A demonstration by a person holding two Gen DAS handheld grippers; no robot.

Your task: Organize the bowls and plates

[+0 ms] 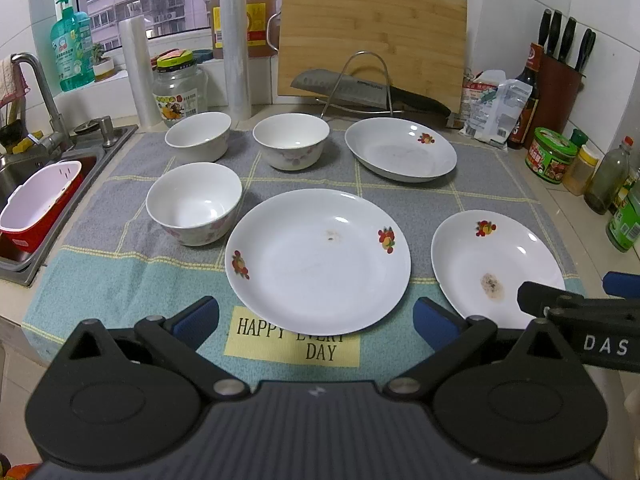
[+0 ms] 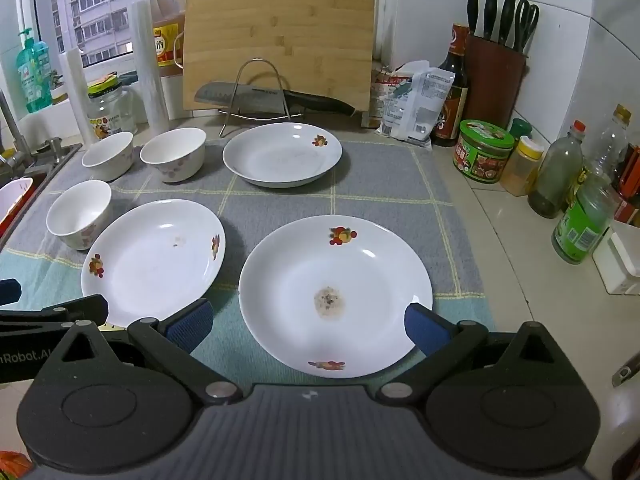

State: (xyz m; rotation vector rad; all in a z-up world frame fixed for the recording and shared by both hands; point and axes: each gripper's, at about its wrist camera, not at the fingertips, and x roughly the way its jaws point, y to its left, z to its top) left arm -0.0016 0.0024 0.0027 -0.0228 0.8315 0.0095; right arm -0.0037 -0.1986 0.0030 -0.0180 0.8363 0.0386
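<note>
Left tongs: spread wide, nothing between the pads, tilted down over the near edge of the mat on the worktop.
Right tongs: also spread wide and empty.
Middle plate: straight ahead of the left tongs, its near rim just in front of the fingertips.
Stained plate: straight ahead of the right tongs, near rim lying between the spread fingers, untouched.
Far plate: back right, well apart from both.
Bowls: three to the left; the nearest bowl sits beside the middle plate, on the left hand's side.
Nearer hand: judged left for bowls and middle plate, right for the stained plate.

3 plates, 3 bowls upright, apart on mat.
</note>
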